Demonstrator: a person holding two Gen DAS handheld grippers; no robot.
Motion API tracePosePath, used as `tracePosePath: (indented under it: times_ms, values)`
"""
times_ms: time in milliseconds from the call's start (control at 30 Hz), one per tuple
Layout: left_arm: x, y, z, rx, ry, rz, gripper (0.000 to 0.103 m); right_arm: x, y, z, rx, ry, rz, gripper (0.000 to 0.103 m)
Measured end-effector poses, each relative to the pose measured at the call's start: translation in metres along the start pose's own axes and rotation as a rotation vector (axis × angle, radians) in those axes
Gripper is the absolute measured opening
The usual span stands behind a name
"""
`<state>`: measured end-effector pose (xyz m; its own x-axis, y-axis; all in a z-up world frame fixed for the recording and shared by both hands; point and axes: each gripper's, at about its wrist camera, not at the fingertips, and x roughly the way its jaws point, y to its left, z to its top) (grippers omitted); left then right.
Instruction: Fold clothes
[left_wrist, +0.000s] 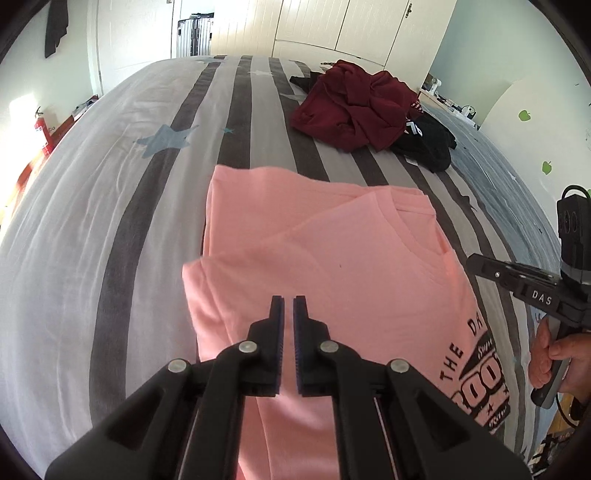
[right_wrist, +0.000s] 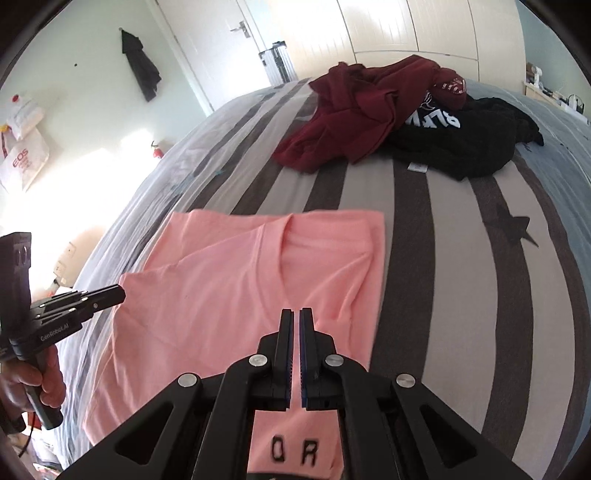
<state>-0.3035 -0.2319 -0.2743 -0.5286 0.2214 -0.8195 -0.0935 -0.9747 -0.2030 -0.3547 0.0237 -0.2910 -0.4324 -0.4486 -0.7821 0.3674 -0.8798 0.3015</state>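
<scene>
The pink shirt (left_wrist: 325, 266) lies partly folded on the bed (left_wrist: 110, 206), its sides turned in, with a maroon and black pile (right_wrist: 388, 118) waiting near the far edge. We judge the risk to be the loose folded flaps: a pinch that catches only the top layer could drag it askew and undo the fold. Our left gripper (left_wrist: 289, 301) hangs above the shirt, jaws nearly pressed together and empty. Our right gripper (right_wrist: 296, 314) is likewise almost closed, holding nothing.
</scene>
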Motion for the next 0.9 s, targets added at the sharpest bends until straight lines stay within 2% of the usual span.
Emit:
tracePosePath:
  times_ms: [267, 333, 433, 500, 600, 700, 800, 900]
  values:
    - [-0.007, 0.01, -0.072, -0.06, 0.071, 0.053, 0.002, -0.005, 0.019, -0.088, 0.049, 0.069, -0.063, 0.003]
    - [-0.014, 0.014, -0.088, -0.065, 0.067, 0.069, 0.002, -0.014, 0.02, -0.109, 0.055, 0.049, -0.074, 0.003]
    - [-0.028, 0.012, -0.096, -0.064, 0.063, 0.085, 0.002, -0.028, 0.024, -0.13, 0.036, 0.036, -0.103, 0.003]
    - [-0.038, 0.01, -0.098, -0.064, 0.056, 0.095, 0.002, -0.037, 0.027, -0.138, 0.033, 0.04, -0.113, 0.003]
    - [-0.055, -0.004, -0.094, -0.049, 0.021, 0.063, 0.002, -0.05, 0.035, -0.14, 0.034, 0.042, -0.123, 0.004]
    - [-0.061, -0.027, -0.093, 0.001, 0.002, 0.017, 0.002, -0.058, 0.056, -0.139, 0.001, 0.014, -0.069, 0.006]
    - [-0.051, -0.041, -0.106, 0.014, 0.037, -0.015, 0.002, -0.051, 0.08, -0.141, -0.052, 0.01, -0.031, 0.006]
    - [-0.033, -0.041, -0.133, 0.003, 0.091, -0.002, 0.002, -0.036, 0.088, -0.157, -0.048, 0.044, -0.027, 0.006]
